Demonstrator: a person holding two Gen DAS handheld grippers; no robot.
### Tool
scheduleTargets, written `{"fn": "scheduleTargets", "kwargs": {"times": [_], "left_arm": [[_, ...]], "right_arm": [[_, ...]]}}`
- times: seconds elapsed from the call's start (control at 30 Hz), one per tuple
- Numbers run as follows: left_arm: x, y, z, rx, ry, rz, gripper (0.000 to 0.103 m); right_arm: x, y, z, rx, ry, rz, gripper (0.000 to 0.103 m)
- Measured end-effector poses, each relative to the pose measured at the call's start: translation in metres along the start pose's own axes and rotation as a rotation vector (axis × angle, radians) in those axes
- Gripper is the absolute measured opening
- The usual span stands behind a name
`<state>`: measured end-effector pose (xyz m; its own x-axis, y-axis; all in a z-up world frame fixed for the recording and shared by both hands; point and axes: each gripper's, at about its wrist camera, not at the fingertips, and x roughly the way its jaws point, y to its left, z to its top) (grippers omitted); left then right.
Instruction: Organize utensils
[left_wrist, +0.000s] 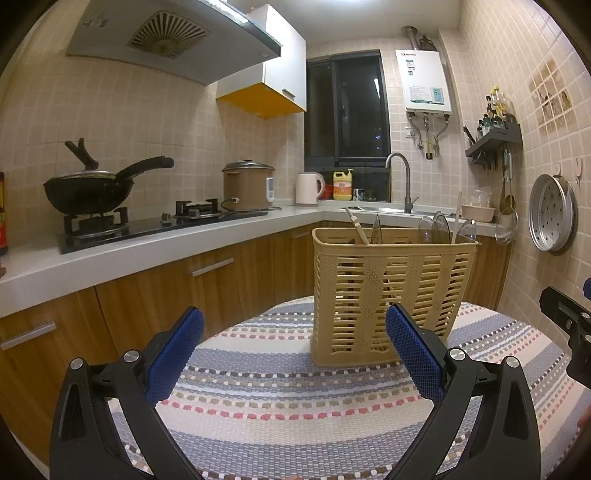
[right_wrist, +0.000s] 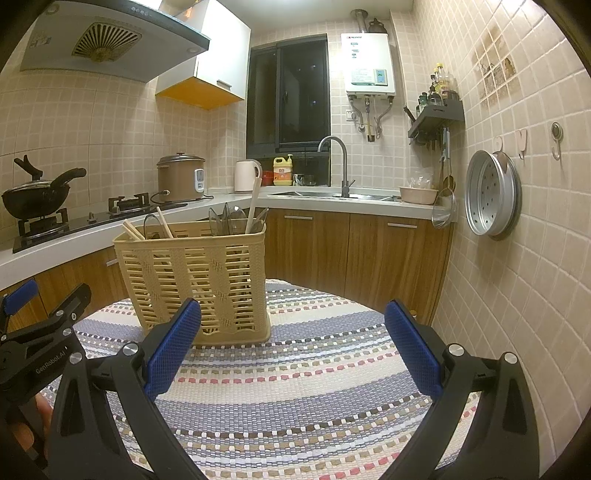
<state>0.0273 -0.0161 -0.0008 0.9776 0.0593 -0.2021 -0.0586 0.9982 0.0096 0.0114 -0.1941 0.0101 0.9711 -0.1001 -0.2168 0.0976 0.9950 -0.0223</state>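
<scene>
- The left gripper (left_wrist: 294, 354) hangs low over the striped mat (left_wrist: 280, 413) with its blue pads spread wide and nothing between them; the mat under the gap is bare.
- The right gripper (right_wrist: 293, 350) is the same: spread wide, empty, pointing forward over the mat.
- The beige slatted basket (left_wrist: 388, 291) stands upright on the mat just past both sets of fingertips. From the left wrist it lies ahead and to the right, its lower corner behind the right-hand pad (left_wrist: 413, 350); from the right wrist it lies ahead and to the left, behind the left-hand pad (right_wrist: 173, 347). So it stands between the two grippers, neither clearly nearer.
- Chopsticks (right_wrist: 162, 223), spoons (right_wrist: 236, 219) and a pale long handle (right_wrist: 254, 206) stand in the basket, long axes near vertical and slightly leaning, ends above the rim. Any pick would likely come from above.
- Beyond are the kitchen counter (left_wrist: 147, 243) and sink.
</scene>
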Motion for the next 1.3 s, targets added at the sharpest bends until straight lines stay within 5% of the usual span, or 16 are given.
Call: {"fn": "scheduleTargets", "kwargs": {"times": [1.3], "left_arm": [[0.0042,0.0021,-0.0006,0.007,0.024,0.009,0.095]], "right_arm": [[0.0019,-0.0029,-0.0016,-0.009,0.004,0.005,0.095]]}}
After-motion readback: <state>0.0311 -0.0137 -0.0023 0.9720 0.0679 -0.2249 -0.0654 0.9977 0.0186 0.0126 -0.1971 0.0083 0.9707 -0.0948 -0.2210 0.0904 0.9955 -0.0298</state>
